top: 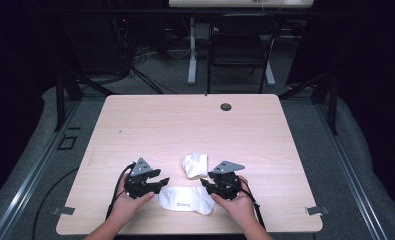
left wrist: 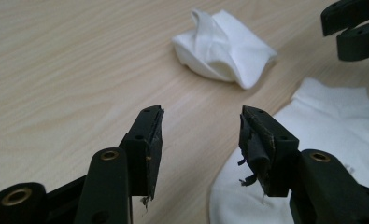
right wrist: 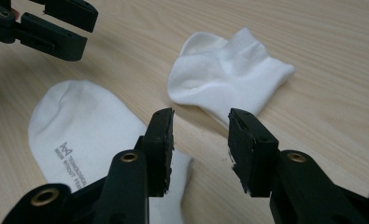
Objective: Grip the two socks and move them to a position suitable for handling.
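Both grippers' fingers gape empty, left gripper (top: 161, 181) at 9 o'clock and right gripper (top: 205, 183) at 3 o'clock of the flat sock (top: 185, 200) on the desk (top: 150, 125); pinch opposite edges only, avoiding the folded sock (top: 195, 165) at 12.

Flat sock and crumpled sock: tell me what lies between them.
Bare table; the flat sock and crumpled sock lie apart, seen in the right gripper view.

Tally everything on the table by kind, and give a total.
White socks: 2 (flat sock, crumpled sock)
Black two-jaw grippers, hand-held: 2 (left gripper, right gripper), both open with nothing between the jaws
Dark round cap set in the table: 1
Total: 5
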